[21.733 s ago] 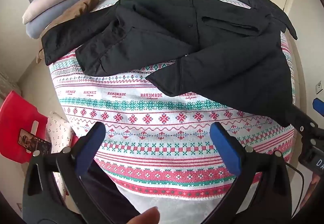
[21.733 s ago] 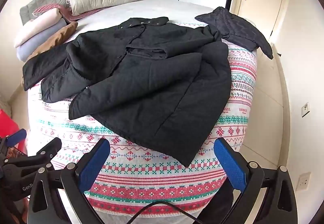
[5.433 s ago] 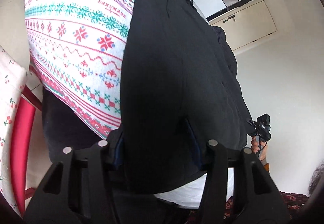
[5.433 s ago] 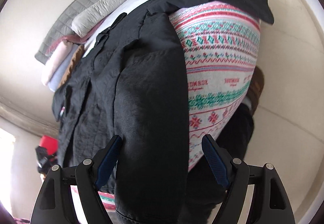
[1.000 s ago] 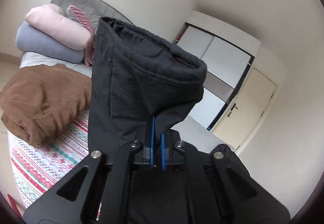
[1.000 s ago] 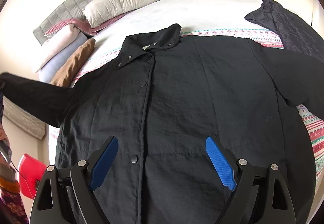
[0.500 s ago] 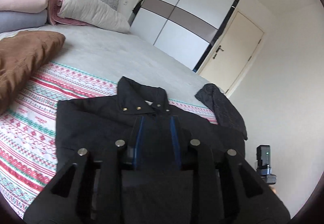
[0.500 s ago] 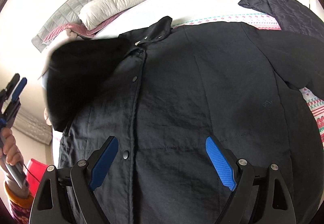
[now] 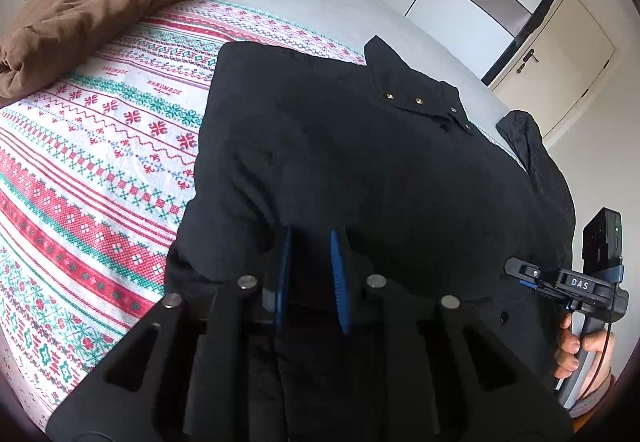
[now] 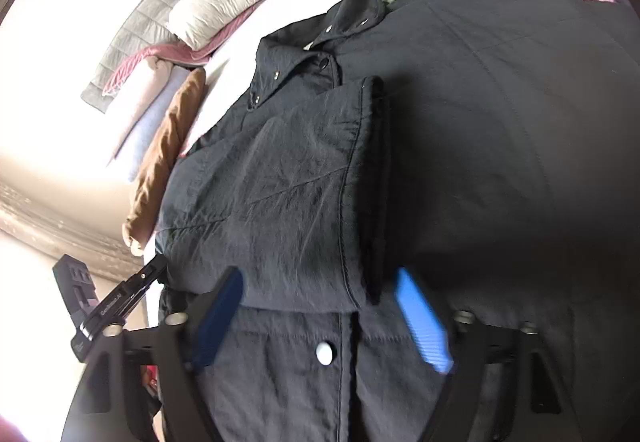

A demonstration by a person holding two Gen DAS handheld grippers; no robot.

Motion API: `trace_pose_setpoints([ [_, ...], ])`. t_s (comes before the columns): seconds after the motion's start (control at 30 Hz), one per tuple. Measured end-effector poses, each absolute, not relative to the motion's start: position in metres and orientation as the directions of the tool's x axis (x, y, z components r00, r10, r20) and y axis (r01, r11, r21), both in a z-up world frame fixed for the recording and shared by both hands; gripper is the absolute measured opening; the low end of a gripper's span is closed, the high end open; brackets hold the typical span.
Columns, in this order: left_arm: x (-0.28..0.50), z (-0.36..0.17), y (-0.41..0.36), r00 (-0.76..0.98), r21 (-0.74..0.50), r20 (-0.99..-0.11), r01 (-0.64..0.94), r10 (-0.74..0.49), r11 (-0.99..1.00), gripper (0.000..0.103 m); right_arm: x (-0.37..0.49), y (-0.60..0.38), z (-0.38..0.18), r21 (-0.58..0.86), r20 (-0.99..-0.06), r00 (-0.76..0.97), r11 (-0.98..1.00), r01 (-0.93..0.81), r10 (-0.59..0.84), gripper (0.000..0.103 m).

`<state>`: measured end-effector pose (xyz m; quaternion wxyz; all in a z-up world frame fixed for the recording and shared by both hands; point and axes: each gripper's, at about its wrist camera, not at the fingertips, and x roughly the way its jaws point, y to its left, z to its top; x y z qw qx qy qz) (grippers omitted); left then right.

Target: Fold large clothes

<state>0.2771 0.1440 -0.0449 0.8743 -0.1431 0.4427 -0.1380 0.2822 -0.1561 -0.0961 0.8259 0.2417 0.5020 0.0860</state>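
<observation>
Sleeve (image 10: 288,198) now lying folded across black coat (image 9: 400,170) below collar, left gripper (image 9: 310,274) and right gripper (image 10: 320,316) jaws both closing on nothing; fabric's looking soft, bulky, slippery, so grabbing hem corners

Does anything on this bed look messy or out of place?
Mostly tidy. The black coat lies flat on the patterned blanket, one sleeve folded across its front. A second dark garment lies crumpled beyond the coat's far shoulder, and a brown blanket sits rumpled nearby.

Left claw (image 9: 310,274) closing, right claw (image 10: 320,318) closing
</observation>
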Motion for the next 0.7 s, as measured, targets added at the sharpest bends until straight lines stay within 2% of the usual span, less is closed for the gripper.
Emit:
trace_pose_setpoints([
  [0.03, 0.274, -0.038, 0.141, 0.589, -0.37, -0.716, 0.134, -0.374, 0.919, 0.022, 0.286, -0.152, -0.092, 0.459, -0.793, 0.488, 0.884, 0.088, 0.363, 0.019],
  [0.13, 0.266, -0.028, 0.133, 0.618, -0.387, -0.666, 0.194, -0.418, 0.902, 0.022, 0.283, -0.154, -0.06, 0.401, -0.726, 0.623, 0.915, 0.039, 0.291, 0.015],
  [0.2, 0.271, -0.041, 0.125, 0.588, -0.384, -0.698, 0.176, -0.409, 0.907, 0.022, 0.283, -0.157, -0.053, 0.324, -0.721, 0.661, 0.944, 0.057, 0.208, 0.015],
  [0.27, 0.278, -0.065, 0.117, 0.537, -0.34, -0.76, 0.151, -0.366, 0.928, 0.022, 0.29, -0.16, -0.07, 0.24, -0.777, 0.617, 0.965, 0.105, 0.126, 0.016],
  [0.33, 0.278, -0.075, 0.113, 0.54, -0.328, -0.762, 0.154, -0.357, 0.932, 0.022, 0.297, -0.162, -0.101, 0.228, -0.843, 0.522, 0.966, 0.122, 0.134, 0.024],
  [0.37, 0.276, -0.071, 0.111, 0.543, -0.316, -0.764, 0.158, -0.35, 0.936, 0.023, 0.293, -0.165, -0.103, 0.24, -0.825, 0.547, 0.965, 0.108, 0.144, 0.023],
  [0.4, 0.275, -0.066, 0.109, 0.538, -0.303, -0.77, 0.164, -0.343, 0.939, 0.025, 0.288, -0.167, -0.099, 0.244, -0.817, 0.557, 0.964, 0.102, 0.148, 0.029],
  [0.43, 0.272, -0.06, 0.107, 0.531, -0.294, -0.777, 0.17, -0.339, 0.941, 0.035, 0.283, -0.171, -0.095, 0.256, -0.822, 0.549, 0.96, 0.115, 0.153, 0.038],
  [0.47, 0.269, -0.054, 0.105, 0.527, -0.288, -0.781, 0.172, -0.335, 0.942, 0.054, 0.278, -0.177, -0.091, 0.278, -0.826, 0.538, 0.952, 0.128, 0.169, 0.046],
  [0.5, 0.265, -0.048, 0.104, 0.529, -0.28, -0.784, 0.168, -0.326, 0.945, 0.065, 0.272, -0.184, -0.086, 0.305, -0.824, 0.534, 0.943, 0.136, 0.189, 0.059],
  [0.53, 0.261, -0.041, 0.103, 0.544, -0.26, -0.784, 0.153, -0.301, 0.953, 0.078, 0.266, -0.193, -0.08, 0.323, -0.82, 0.536, 0.935, 0.147, 0.199, 0.065],
  [0.7, 0.245, -0.004, 0.092, 0.584, -0.16, -0.789, 0.104, -0.19, 0.982, 0.087, 0.221, -0.247, -0.047, 0.311, -0.797, 0.596, 0.913, 0.265, 0.099, 0.078],
])
